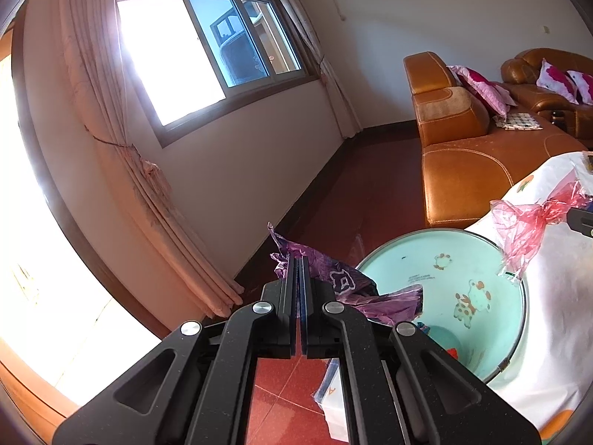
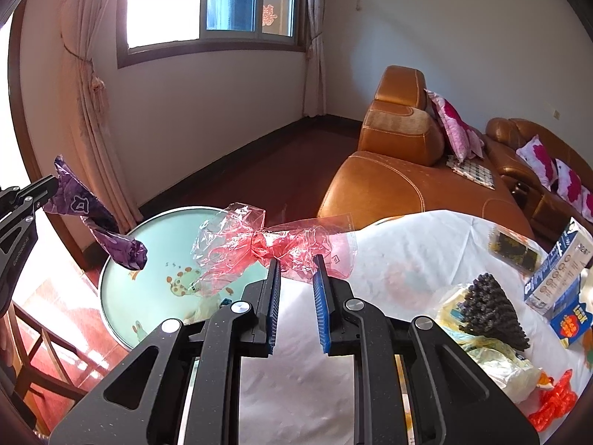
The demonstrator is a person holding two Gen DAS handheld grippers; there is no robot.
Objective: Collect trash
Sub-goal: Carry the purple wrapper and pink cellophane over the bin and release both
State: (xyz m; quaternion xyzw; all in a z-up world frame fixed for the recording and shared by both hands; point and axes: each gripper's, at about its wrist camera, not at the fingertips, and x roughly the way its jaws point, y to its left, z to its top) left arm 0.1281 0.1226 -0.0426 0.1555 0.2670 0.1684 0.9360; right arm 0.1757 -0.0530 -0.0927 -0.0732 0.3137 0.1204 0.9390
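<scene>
Gripping crumpled purple wrapper (image 1: 344, 282): left gripper (image 1: 299, 259), jaws clamped, above mint bin (image 1: 444, 256) | right gripper (image 2: 296, 259) pinching knotted, translucent red cellophane (image 2: 259, 244) over table edge (image 2: 407, 244)

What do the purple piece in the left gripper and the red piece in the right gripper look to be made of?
Purple wrapper: thin printed plastic film, perhaps foil-lined; it is opaque, glossy, creased, with white print. Red wrapper: thin transparent cellophane-like plastic; the bin and tablecloth show through it, and it is crinkled and twisted into a knot. Both look light and flimsy.
</scene>
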